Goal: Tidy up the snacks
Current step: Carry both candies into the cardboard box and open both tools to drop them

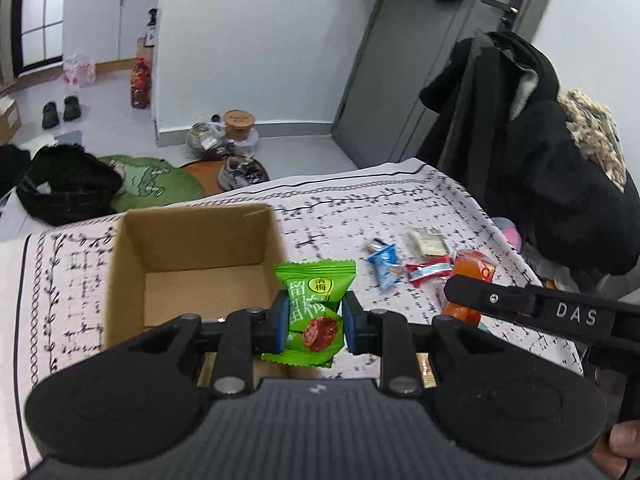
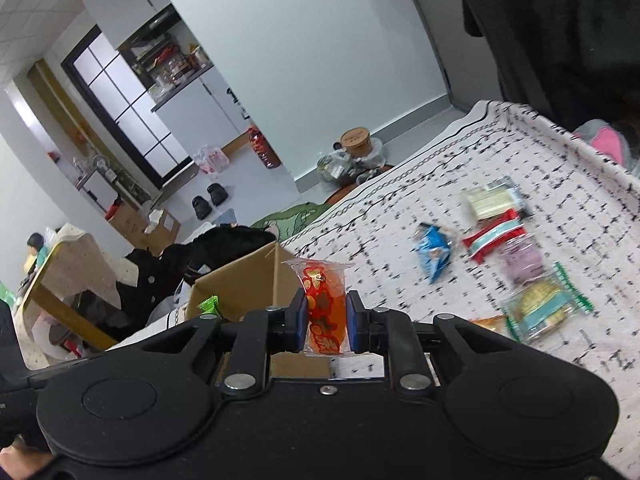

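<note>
Each claw was matte black plastic. The left claw (image 1: 314, 322) had two broad rounded lobes at its base, angular linkage arms joined by round silver pins, and blue pads (image 1: 282, 326) lining its fingers. A ribbed dark grey body with a small white mark sat between the lobes. The right claw (image 2: 326, 322) was built alike, with a small screw in its smooth black body, and from the left camera its long black side showed white letters, "DAS".
</note>
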The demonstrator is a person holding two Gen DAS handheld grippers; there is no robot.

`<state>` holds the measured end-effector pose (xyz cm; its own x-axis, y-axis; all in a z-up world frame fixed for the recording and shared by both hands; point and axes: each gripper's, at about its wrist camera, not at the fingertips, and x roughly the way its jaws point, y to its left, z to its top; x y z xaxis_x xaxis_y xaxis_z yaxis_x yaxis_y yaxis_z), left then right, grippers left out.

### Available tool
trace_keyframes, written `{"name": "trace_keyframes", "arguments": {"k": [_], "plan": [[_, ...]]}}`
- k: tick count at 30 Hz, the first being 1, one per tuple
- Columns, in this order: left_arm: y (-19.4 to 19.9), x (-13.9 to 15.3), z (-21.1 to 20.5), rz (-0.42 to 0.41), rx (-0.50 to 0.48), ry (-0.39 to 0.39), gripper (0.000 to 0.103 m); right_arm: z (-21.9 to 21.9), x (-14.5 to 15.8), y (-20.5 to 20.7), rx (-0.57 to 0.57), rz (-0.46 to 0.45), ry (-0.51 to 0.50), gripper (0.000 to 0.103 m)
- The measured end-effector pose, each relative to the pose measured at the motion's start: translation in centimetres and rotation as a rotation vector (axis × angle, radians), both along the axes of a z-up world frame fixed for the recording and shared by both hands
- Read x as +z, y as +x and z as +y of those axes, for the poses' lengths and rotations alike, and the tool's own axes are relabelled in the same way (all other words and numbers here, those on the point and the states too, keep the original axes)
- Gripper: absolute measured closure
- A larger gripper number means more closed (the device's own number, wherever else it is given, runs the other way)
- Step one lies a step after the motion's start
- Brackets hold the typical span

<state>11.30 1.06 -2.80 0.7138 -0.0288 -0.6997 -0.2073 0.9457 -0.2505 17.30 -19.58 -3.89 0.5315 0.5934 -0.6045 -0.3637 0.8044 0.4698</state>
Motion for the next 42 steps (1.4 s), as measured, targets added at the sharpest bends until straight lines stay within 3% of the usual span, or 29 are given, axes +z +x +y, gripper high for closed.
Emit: {"name": "trace_keyframes", "arguments": {"k": [10,13,17,22,27,29,33,38,42], "plan": [[-2.1,-2.0,3.5,0.007,0.068,-0.074,0.076,4.5,-0.7,-1.4,0.072,0.001,-0.034,0.084],[-2.6,-2.5,3.9,0.007,0.075,-0.083,0.071,5.6,-0.9,-1.5,0.088,0.001,-0.038,0.084],[-3.6,-2.5,4.5,-0.013,0.108,-0.076,0.053,6.8,-0.9,-1.7,0.105,0.005,-0.038,0.084],[-4.6,-2.2,5.6,-0.031,0.140,-0.071,0.048,8.1,-1.0,-1.9,0.134,0.023,-0.017,0.082],[-5.2,-1.8,6.7,-0.045,0.195,-0.059,0.037,8.4,-0.5,-2.2,0.148,0.020,0.004,0.069],[-5.3,-1.6,6.9,-0.048,0.205,-0.060,0.033,7.8,-0.3,-2.3,0.145,0.017,0.008,0.058],[-5.2,-1.1,6.3,-0.058,0.187,-0.048,0.023,6.4,0.0,-2.2,0.120,0.002,-0.006,0.048],[-4.6,-0.6,4.9,-0.068,0.146,-0.026,0.017,4.1,0.4,-2.1,0.065,-0.028,-0.037,0.025],[-4.0,-0.5,3.9,-0.067,0.120,-0.024,0.010,1.9,0.7,-2.0,0.022,-0.052,-0.067,0.015]]}}
